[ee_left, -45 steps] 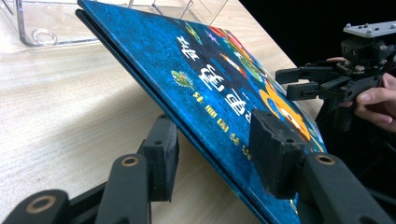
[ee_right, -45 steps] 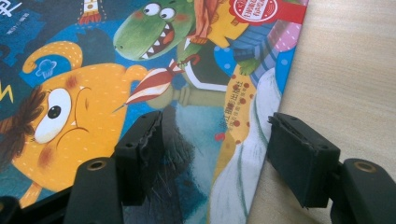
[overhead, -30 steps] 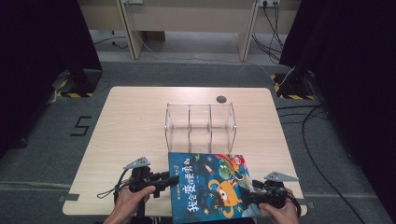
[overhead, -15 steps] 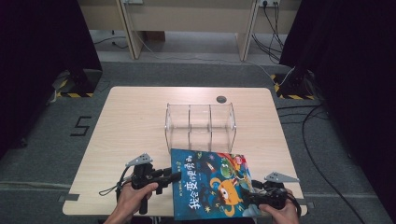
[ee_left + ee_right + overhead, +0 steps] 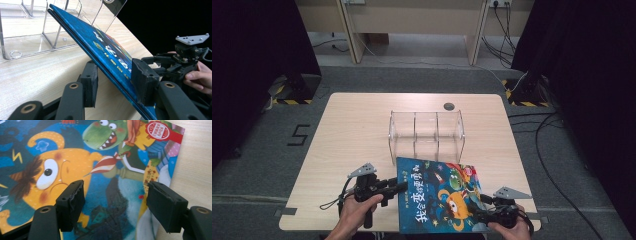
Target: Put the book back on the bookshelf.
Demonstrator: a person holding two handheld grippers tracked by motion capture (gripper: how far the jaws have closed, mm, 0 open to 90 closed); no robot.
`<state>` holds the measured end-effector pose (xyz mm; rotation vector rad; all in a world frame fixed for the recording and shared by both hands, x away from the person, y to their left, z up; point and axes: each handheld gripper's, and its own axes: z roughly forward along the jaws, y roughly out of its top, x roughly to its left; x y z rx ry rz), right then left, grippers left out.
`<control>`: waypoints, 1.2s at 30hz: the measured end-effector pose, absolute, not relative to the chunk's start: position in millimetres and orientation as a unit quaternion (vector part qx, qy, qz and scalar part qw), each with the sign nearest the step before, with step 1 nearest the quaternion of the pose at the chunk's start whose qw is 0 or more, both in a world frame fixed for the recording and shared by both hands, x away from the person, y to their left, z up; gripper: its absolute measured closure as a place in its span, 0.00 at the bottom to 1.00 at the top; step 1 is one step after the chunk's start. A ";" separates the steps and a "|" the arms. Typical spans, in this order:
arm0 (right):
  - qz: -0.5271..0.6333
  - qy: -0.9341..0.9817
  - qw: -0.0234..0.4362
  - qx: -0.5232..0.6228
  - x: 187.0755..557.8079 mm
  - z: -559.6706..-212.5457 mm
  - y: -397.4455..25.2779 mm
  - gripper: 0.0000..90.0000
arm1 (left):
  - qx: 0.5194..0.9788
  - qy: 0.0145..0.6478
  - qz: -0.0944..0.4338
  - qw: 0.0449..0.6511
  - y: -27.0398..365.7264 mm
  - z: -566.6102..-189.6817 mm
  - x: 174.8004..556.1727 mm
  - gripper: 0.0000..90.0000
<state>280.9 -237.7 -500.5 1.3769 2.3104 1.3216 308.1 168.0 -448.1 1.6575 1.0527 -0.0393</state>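
— Lifting has begun: the picture book (image 5: 438, 196) sits at the table's six o'clock edge, its spine side raised off the wood, just short of the clear divider rack (image 5: 426, 136) at twelve o'clock of it.

— Who holds it?

— The left gripper (image 5: 115, 82), jaws clamped across the spine edge. The right gripper (image 5: 115, 205) hangs over the cover, jaws apart, gripping nothing.

— What's left?

— I'd say standing it upright and sliding it into a slot; all slots look vacant.
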 end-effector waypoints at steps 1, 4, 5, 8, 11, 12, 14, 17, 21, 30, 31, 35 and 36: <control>0.441 0.770 0.075 0.455 277.8 -499.7 -235.9 0.34 | 0.702 0.445 -0.017 0.555 168.1 -448.0 308.2 0.64; 0.442 0.770 0.076 0.454 275.0 -498.8 -234.1 0.34 | 0.701 0.446 -0.016 0.556 167.7 -447.8 308.1 0.64; 0.442 0.771 0.078 0.451 273.6 -498.3 -233.4 0.34 | 0.701 0.446 -0.016 0.556 167.6 -447.5 308.0 0.64; 0.445 0.773 0.083 0.445 268.0 -496.6 -229.3 0.34 | 0.700 0.447 -0.016 0.557 167.3 -447.3 308.0 0.64; 0.447 0.772 0.084 0.444 264.6 -496.0 -227.4 0.33 | 0.699 0.447 -0.015 0.558 167.0 -446.7 307.6 0.64; 0.449 0.772 0.084 0.442 263.1 -495.6 -226.6 0.33 | 0.699 0.447 -0.015 0.558 166.9 -446.4 307.7 0.64; 0.451 0.771 0.086 0.440 257.5 -494.3 -223.9 0.32 | 0.697 0.448 -0.015 0.560 166.4 -445.9 307.8 0.64; 0.456 0.770 0.087 0.437 252.6 -493.4 -221.2 0.31 | 0.696 0.448 -0.014 0.561 165.6 -445.0 308.1 0.64; 0.463 0.769 0.092 0.431 240.0 -490.7 -213.5 0.31 | 0.694 0.451 -0.012 0.562 164.4 -444.5 308.9 0.65; 0.486 0.768 0.113 0.401 216.6 -484.4 -193.7 0.29 | 0.692 0.450 -0.008 0.565 161.7 -440.7 310.5 0.66; 0.490 0.766 0.114 0.399 215.2 -483.5 -191.9 0.29 | 0.691 0.451 -0.008 0.564 161.4 -440.6 310.7 0.66; 0.491 0.771 0.128 0.385 209.0 -480.2 -184.7 0.26 | 0.688 0.454 -0.009 0.566 160.9 -441.0 311.7 0.66; 0.485 0.777 0.131 0.379 208.0 -480.4 -182.5 0.26 | 0.688 0.454 -0.008 0.566 160.5 -440.7 311.9 0.66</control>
